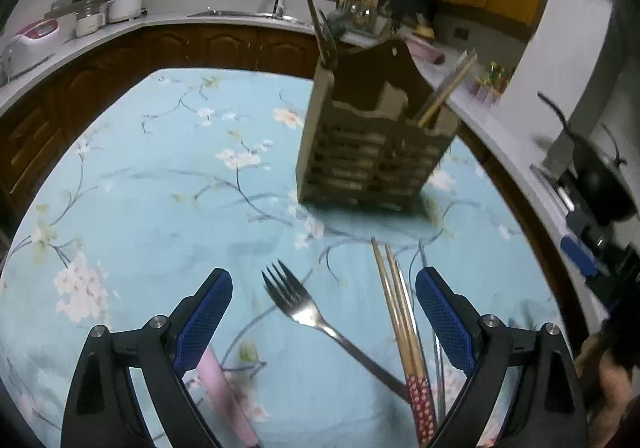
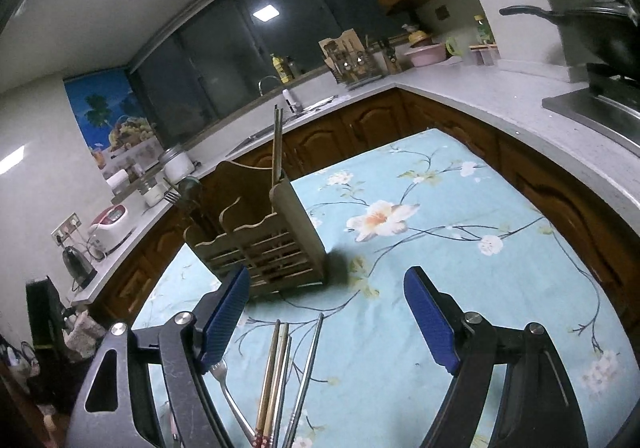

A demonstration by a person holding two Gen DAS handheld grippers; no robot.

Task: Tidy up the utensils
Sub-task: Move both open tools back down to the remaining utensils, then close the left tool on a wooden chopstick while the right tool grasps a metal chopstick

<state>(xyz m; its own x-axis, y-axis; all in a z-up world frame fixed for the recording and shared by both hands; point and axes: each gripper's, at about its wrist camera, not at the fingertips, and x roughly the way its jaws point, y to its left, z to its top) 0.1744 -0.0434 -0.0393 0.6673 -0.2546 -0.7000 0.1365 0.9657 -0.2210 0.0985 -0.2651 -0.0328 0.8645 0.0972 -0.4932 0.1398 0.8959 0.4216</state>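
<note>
A wooden utensil holder stands on the floral blue tablecloth, with chopsticks and utensils in its compartments. It also shows in the right wrist view. My left gripper is open above a steel fork. Wooden chopsticks with red dotted ends lie to the fork's right. A pink handle lies under the left finger. My right gripper is open and empty above the chopsticks, metal chopsticks and the fork.
A kitchen counter with brown cabinets wraps around the table. A black pan sits on the stove at the right. A rice cooker, kettle and jars stand on the left counter. The other gripper's blue pad shows at the right edge.
</note>
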